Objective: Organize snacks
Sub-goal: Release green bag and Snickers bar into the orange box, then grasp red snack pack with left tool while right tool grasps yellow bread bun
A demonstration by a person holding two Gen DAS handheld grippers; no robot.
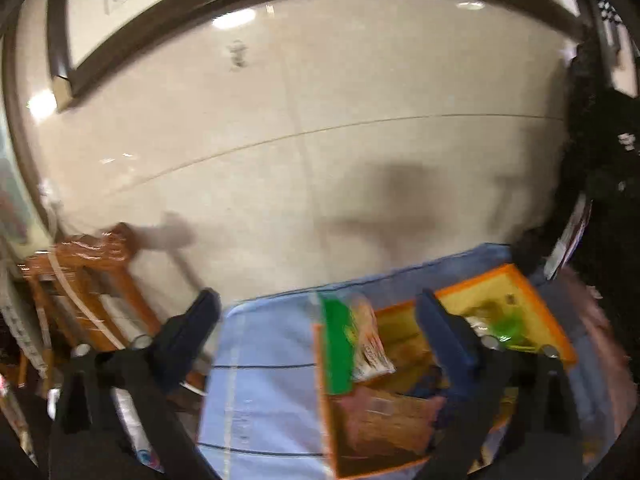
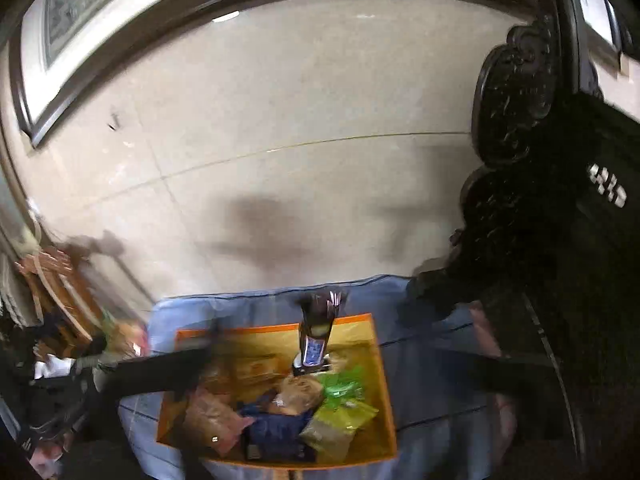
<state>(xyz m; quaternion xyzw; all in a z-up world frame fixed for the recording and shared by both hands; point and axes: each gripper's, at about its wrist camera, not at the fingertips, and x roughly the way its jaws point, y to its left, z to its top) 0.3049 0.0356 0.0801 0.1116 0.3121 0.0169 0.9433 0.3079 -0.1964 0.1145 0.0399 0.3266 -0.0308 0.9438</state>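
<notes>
Both views motion-blurred.

Left gripper [image 1: 320,320]: jaws spread wide, nothing between, poised above and in front of orange box [image 1: 326,420].

Right gripper [image 2: 340,364]: fingers smeared by blur, far apart, nothing gripped.

Box open-topped, yellow inside, sitting on pale blue cloth [image 1: 260,392].

Inside box: green packet [image 2: 344,388], blue packet [image 2: 280,424], tan packets [image 2: 212,416], one dark pouch [image 2: 316,340] upright near far wall.

Cream wall [image 1: 320,120] behind. Wooden chair [image 1: 84,280] at left.
</notes>
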